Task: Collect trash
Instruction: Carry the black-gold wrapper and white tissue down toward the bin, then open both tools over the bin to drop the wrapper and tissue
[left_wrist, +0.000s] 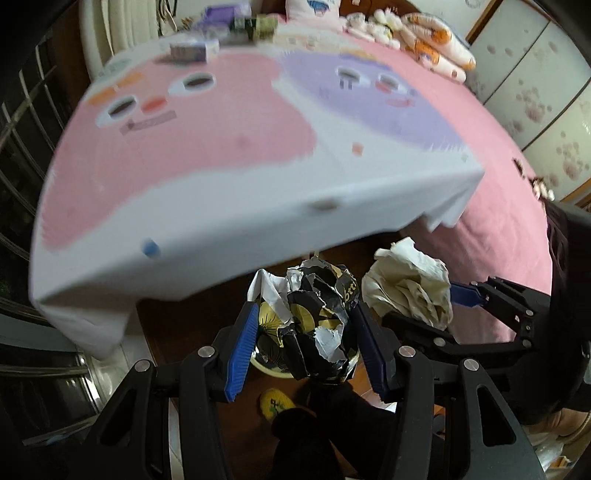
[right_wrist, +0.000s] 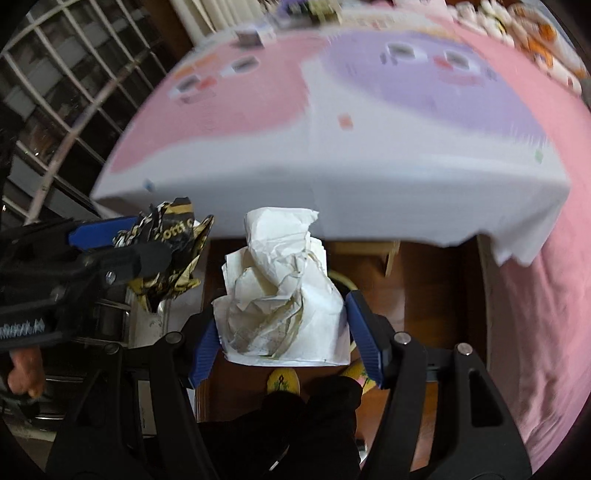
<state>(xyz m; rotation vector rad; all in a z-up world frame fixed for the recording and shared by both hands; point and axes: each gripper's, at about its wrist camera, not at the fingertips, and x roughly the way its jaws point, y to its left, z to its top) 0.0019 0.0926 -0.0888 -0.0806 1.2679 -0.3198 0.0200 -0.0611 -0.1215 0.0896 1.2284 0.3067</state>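
My left gripper (left_wrist: 301, 325) pinches a crumpled black-and-gold wrapper (left_wrist: 319, 321) across its middle, and my right gripper (right_wrist: 284, 328) clamps a wad of white paper (right_wrist: 284, 295), both held below the tabletop (left_wrist: 221, 221) edge. Both look light, soft and crushable, so I judge a mid-bulk grip safest, since loose flaps could tear.

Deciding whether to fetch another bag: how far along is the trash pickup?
Both pieces are picked up: the left gripper clamps a black-and-gold wrapper, the right gripper a crumpled white paper. Dropping them remains; a pale bin rim shows under the wrapper.
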